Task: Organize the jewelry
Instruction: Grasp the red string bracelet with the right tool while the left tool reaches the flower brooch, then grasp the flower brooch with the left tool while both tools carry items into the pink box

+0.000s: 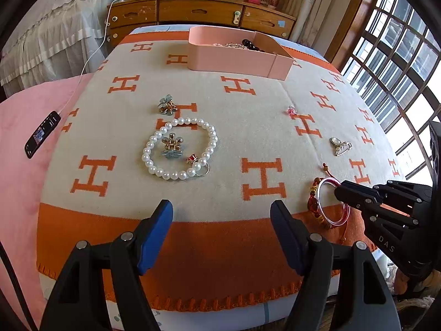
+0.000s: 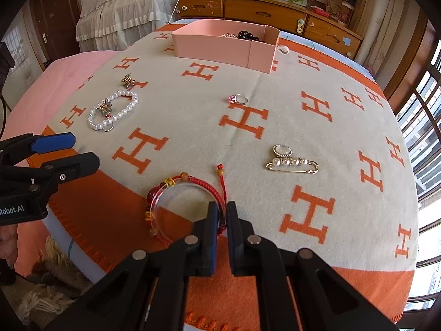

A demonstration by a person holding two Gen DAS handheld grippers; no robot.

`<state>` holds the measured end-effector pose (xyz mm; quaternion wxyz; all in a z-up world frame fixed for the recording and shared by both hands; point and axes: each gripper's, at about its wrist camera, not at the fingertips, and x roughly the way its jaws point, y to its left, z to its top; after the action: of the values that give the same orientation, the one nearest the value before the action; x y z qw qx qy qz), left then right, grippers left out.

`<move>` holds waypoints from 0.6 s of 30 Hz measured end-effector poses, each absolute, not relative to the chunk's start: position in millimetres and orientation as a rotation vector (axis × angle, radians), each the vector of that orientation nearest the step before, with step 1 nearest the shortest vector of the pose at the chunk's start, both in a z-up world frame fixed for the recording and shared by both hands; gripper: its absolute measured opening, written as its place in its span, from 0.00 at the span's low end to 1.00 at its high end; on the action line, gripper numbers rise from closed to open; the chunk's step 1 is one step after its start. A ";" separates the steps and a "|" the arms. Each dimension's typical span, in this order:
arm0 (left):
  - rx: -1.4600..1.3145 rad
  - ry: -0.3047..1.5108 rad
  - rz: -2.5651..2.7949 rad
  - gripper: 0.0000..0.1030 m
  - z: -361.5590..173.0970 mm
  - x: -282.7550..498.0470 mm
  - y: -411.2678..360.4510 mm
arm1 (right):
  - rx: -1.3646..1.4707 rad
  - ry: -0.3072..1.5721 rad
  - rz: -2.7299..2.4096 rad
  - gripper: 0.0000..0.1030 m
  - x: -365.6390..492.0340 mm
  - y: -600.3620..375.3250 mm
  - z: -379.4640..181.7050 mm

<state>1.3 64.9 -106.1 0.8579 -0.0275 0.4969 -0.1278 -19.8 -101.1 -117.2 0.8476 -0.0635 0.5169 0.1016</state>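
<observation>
While the cream wool blanket with orange H letters (image 2: 248,138) carries all the loose pieces, the open pink cardboard box (image 2: 215,47) sits at its far edge with dark beads already inside. Well nearer than the box, at the blanket's orange border, the right gripper (image 2: 222,220) has its pads nearly pressed together on the clear pink-tinted bangle (image 1: 332,205), which lies with the red braided cord bracelet with amber beads (image 2: 198,182). That bangle looks stiff, light and slippery, probably brittle, so its thin rim is the sensible hold; the cord is soft and may drag along. Far left of the box, the left gripper (image 1: 222,229) hovers with jaws spread, empty. Smaller pieces lie between: the white pearl bracelet (image 1: 179,149) and the gold pearl safety-pin brooch (image 2: 292,161). Readable writing: "Robot.AI" and "DAS" on the grippers.
</observation>
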 end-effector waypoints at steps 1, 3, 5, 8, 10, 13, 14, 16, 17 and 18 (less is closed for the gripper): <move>-0.059 1.045 -0.266 0.69 -106.2 1.4 65.6 | -0.120 1.091 0.215 0.06 -19.1 -102.9 -117.0; -0.061 1.048 -0.259 0.69 -106.2 2.1 68.9 | -0.097 1.090 0.209 0.06 -17.9 -106.4 -116.1; -0.061 1.047 -0.247 0.69 -105.6 3.8 73.9 | -0.076 1.080 0.204 0.06 -16.7 -109.5 -113.3; -0.068 1.040 -0.208 0.69 -103.9 11.1 87.2 | -0.053 1.061 0.208 0.06 -14.6 -112.6 -107.8; -0.097 1.044 -0.177 0.69 -104.1 18.9 99.8 | -0.043 1.052 0.211 0.06 -13.8 -113.2 -105.7; -0.140 1.053 -0.143 0.69 -105.7 30.7 115.6 | -0.032 1.053 0.219 0.06 -11.8 -113.8 -105.8; -0.145 1.052 -0.133 0.69 -106.4 34.2 119.6 | -0.029 1.054 0.221 0.06 -11.0 -113.8 -106.4; -0.146 1.055 -0.115 0.69 -108.4 41.0 124.0 | -0.022 1.057 0.227 0.06 -9.3 -113.8 -107.5; -0.143 1.055 -0.111 0.69 -109.4 44.4 125.0 | -0.020 1.057 0.230 0.06 -8.8 -113.8 -107.6; -0.138 1.054 -0.107 0.69 -110.5 47.6 125.4 | -0.019 1.056 0.231 0.06 -8.2 -113.9 -107.5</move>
<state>47.6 125.4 -110.5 0.8606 -0.0655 0.5024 -0.0510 -8.2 -113.9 -107.5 0.8574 -0.0091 0.5027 0.1101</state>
